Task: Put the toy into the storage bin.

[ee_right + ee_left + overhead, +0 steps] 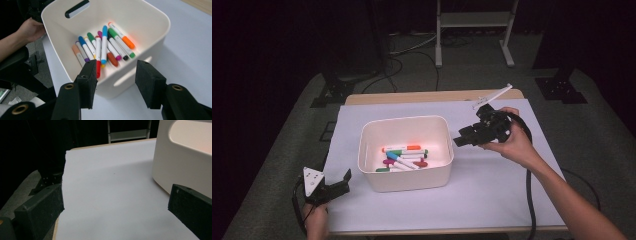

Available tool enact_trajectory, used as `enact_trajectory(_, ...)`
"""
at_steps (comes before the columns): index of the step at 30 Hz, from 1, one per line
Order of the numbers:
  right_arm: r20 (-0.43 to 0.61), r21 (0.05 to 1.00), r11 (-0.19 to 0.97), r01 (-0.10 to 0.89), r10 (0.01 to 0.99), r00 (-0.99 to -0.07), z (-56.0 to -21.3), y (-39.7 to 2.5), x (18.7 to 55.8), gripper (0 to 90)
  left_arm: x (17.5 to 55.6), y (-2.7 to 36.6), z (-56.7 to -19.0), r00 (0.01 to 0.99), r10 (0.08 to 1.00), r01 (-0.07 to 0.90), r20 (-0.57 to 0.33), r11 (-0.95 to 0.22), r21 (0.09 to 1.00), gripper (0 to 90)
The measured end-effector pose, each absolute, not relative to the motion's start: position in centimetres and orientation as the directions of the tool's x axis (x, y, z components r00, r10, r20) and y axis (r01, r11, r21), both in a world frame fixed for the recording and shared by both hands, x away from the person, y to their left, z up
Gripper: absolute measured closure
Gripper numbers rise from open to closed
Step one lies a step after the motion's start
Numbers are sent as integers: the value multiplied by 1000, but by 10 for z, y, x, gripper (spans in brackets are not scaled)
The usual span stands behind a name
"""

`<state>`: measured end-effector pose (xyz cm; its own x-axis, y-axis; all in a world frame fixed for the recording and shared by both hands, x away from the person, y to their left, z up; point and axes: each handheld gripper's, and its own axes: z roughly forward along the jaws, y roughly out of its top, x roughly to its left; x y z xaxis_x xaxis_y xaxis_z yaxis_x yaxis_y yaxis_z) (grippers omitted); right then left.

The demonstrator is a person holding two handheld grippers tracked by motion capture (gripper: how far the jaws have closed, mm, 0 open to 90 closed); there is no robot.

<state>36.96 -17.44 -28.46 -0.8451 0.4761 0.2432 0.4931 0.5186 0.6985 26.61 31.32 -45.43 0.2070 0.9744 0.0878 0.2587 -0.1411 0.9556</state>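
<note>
Hovering with jaws wide and empty just right of the white bin (406, 152) on the table (492, 175): right gripper (465, 137). Looking down from the right gripper view into the bin at the heaped markers (103, 47). Resting wide open near the bin's front-left corner: left gripper (343, 181), seeing just the bin's outer wall.

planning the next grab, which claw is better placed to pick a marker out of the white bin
Right. The right claw hangs open beside the bin rim, aimed down at the markers. The left claw sits low on the table outside the bin wall, facing past it.
</note>
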Motion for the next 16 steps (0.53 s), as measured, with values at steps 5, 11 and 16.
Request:
enact_trajectory(5,255,693,494,525,513,-819,-295,-197,364,490,266,313,-454,206,975,258,88,-141,956,0)
enact_trajectory(11,297,690,436,577,556,-776,-315,-230,356,469,266,313,-455,207,974,257,89,-142,956,0)
enact_trajectory(16,323,699,381,606,588,-742,-332,-256,342,440,266,313,-454,206,975,258,89,-142,956,0)
